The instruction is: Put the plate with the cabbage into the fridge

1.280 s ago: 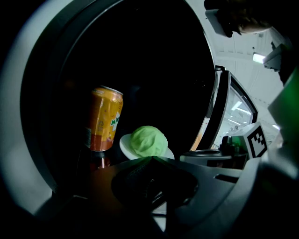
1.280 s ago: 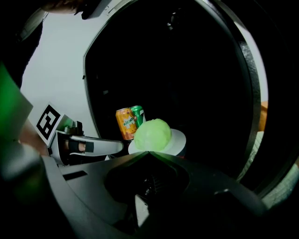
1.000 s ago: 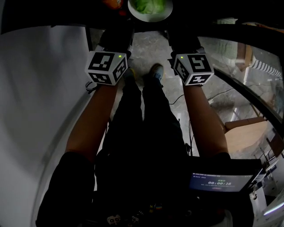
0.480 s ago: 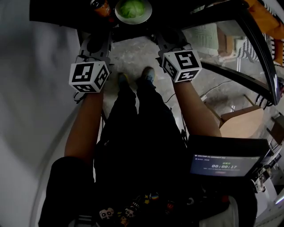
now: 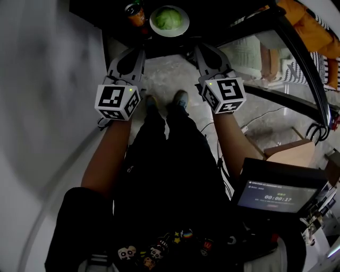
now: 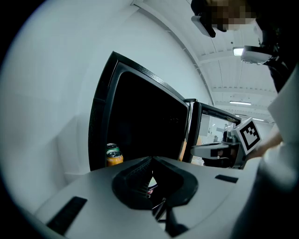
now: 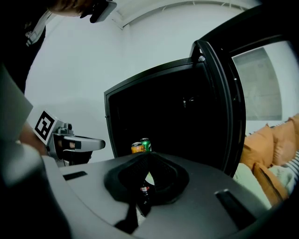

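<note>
The white plate [image 5: 184, 29] with the green cabbage [image 5: 169, 17] lies inside the dark fridge [image 5: 218, 16], at the top of the head view. Two drink cans [image 5: 135, 13] stand just left of it. My left gripper [image 5: 139, 49] and right gripper [image 5: 197, 48] hover outside the fridge, below the plate and apart from it. In the left gripper view the left gripper [image 6: 152, 159] has its jaws meeting at the tip with nothing held. The right gripper [image 7: 148, 156] looks the same in its own view. Both views show the cans [image 6: 113, 156] [image 7: 141, 147] deep in the fridge.
The fridge's glass door [image 7: 224, 107] stands open to the right. The person's legs and shoes [image 5: 164, 101] are on the floor below the grippers. A screen with a timer [image 5: 276, 195] and a cardboard box [image 5: 297, 151] sit at the right. Orange cushions [image 7: 271, 154] lie beyond the door.
Both grippers have drawn back out of the fridge, away from the plate. The plate with the cabbage stays on the shelf beside the cans.
</note>
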Tool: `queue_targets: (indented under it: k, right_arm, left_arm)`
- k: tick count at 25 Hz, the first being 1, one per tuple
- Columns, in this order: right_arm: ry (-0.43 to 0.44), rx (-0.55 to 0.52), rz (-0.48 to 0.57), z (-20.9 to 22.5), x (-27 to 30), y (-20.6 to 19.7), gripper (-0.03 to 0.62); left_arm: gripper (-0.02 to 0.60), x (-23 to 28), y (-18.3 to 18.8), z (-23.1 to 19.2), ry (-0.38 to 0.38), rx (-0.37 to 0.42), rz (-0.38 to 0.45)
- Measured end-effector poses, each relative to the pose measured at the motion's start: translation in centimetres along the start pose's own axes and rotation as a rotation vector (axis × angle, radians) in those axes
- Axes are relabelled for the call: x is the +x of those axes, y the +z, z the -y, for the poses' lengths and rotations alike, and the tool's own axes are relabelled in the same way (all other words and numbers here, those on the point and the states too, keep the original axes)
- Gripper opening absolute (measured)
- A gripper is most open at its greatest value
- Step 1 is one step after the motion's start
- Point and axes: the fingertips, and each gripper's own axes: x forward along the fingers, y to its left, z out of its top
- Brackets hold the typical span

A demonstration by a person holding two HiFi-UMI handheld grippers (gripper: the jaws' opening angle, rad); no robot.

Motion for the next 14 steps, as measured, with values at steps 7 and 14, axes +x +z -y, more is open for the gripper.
queue_targets:
  k: [7,14]
  right_arm:
    - [-0.018,-0.042,0.019,0.0,-0.7,0.3,0.005]
    - [-0.03,-0.069,0.053,-0.2,-0.8,1.4,0.005]
  left_arm:
    - [0.003,-0.2,0.3,0.7,-0.005,0.019,0.011]
    - [0.003,0.1,0.0,0.9,-0.007,0.012,0.007]
